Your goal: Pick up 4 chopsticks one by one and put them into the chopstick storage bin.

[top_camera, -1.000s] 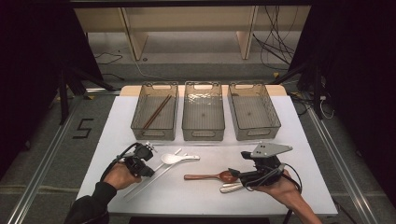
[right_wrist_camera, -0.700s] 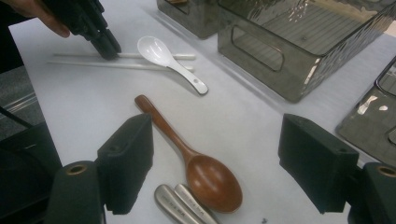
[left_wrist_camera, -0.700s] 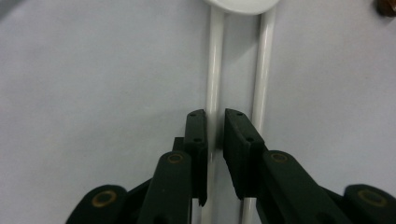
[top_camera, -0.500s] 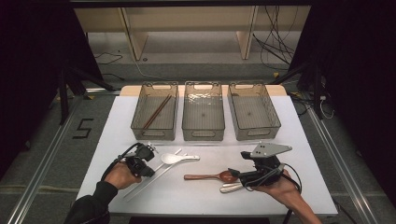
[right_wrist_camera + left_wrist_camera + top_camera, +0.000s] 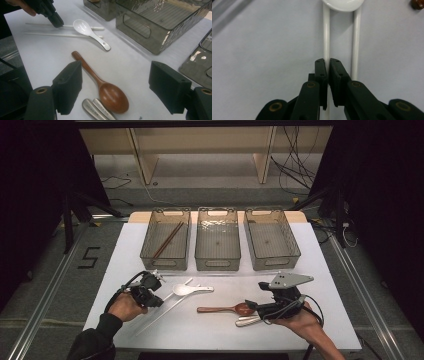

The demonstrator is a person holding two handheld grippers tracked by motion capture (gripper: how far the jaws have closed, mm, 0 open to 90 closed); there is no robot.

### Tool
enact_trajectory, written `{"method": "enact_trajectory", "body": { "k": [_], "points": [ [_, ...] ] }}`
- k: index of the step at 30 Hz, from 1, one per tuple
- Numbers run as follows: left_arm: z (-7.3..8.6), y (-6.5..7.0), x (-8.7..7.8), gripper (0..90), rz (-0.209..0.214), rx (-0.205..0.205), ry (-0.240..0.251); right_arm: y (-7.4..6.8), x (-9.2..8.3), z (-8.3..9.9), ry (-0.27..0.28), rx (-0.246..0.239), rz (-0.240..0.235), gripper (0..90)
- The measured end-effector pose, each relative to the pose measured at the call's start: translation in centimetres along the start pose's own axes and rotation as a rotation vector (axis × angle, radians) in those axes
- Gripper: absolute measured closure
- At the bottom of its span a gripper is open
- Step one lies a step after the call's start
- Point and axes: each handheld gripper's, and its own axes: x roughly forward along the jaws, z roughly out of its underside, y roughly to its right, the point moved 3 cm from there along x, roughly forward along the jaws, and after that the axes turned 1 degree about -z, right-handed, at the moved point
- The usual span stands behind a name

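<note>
Nothing has moved: left claw (image 5: 327, 75) still pinches a white chopstick (image 5: 326, 37).

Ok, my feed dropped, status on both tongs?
Left tongs shut on white chopstick. Right tongs open over wooden spoon, empty. White spoon lies across both chopsticks.

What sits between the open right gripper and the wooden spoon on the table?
Nothing visible. In the right gripper view the wooden spoon lies bare between the right gripper fingers. Two metal handles lie beside its bowl, seemingly touching it, and could get pinched along.
</note>
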Motion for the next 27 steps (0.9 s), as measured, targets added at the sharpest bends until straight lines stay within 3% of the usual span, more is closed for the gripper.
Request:
{"method": "enact_trajectory", "body": {
  "k": [6, 27],
  "points": [
    [0.5, -1.1, -0.6, 84.4, 0.001, -0.034, 0.019, 0.0, 0.0, 0.0, 0.001, 0.001, 0.001, 27.8],
    [0.8, -1.9, -2.9, 84.6, 0.01, -0.044, 0.08, 0.1, 0.0, 0.0, -0.001, 0.002, 0.001, 28.2]
  ]
}}
